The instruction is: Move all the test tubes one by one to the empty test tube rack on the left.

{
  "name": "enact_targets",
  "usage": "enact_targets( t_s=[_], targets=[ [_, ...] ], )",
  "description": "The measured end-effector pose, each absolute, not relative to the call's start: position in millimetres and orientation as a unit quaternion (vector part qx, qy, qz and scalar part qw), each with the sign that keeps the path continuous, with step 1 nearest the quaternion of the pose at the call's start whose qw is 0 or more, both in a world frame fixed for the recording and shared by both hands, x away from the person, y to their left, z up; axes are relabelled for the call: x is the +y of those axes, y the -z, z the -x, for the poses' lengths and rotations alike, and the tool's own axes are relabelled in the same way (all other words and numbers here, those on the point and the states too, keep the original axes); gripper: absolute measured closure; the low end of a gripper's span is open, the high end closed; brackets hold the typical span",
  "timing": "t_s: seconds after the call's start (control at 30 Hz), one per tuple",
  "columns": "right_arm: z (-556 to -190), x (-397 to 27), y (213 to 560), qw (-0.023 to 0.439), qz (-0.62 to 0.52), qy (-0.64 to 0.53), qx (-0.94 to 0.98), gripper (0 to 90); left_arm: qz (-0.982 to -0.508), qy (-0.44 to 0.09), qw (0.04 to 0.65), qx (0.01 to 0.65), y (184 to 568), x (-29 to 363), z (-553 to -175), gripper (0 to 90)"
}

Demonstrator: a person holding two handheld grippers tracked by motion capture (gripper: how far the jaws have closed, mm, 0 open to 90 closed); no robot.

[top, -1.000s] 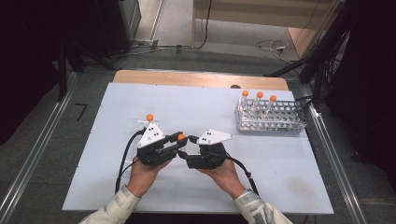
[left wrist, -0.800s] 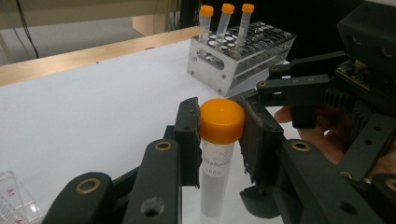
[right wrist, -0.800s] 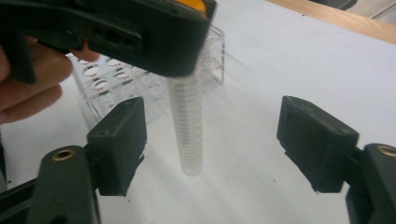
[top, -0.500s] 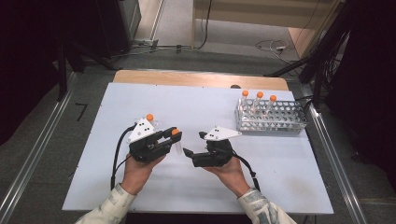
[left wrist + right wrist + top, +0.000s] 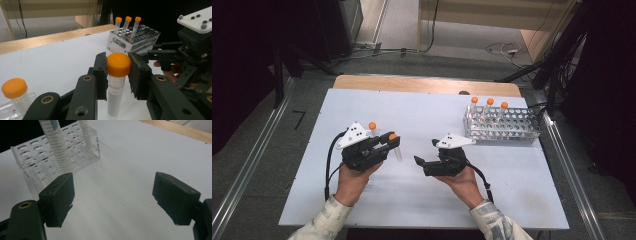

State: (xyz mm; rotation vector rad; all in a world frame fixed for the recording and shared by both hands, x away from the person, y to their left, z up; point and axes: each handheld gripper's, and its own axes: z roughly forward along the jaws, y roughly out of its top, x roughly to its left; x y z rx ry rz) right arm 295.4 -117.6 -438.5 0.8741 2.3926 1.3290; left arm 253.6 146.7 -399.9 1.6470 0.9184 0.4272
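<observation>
Left gripper view — tube (image 5: 115, 85) upright, orange cap clamped between jaws | right gripper (image 5: 424, 162) — jaws wide, just opened, empty

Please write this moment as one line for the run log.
left gripper: shut on tube at orange cap | right gripper: jaws just opened, nothing between | rack: three capped tubes standing | spare tube: beside left gripper

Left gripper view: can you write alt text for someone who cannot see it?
Two black jaws of the left gripper clamp an upright tube just under its orange cap. Behind stands a rack with three capped tubes on a white table; a second tube stands lower left.
</observation>
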Motion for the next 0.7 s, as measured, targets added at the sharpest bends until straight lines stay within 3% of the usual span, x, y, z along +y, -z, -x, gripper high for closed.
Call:
enact_targets(
  t_s=[0.7],
  targets=[
    [-298.5, -127.2, 441.2, 0.139, -0.319, -0.452, 0.821, 16.8, -0.656, -0.22, 0.572, 0.44, 386.3, 194.6, -261.7, 70.1]
  ],
)
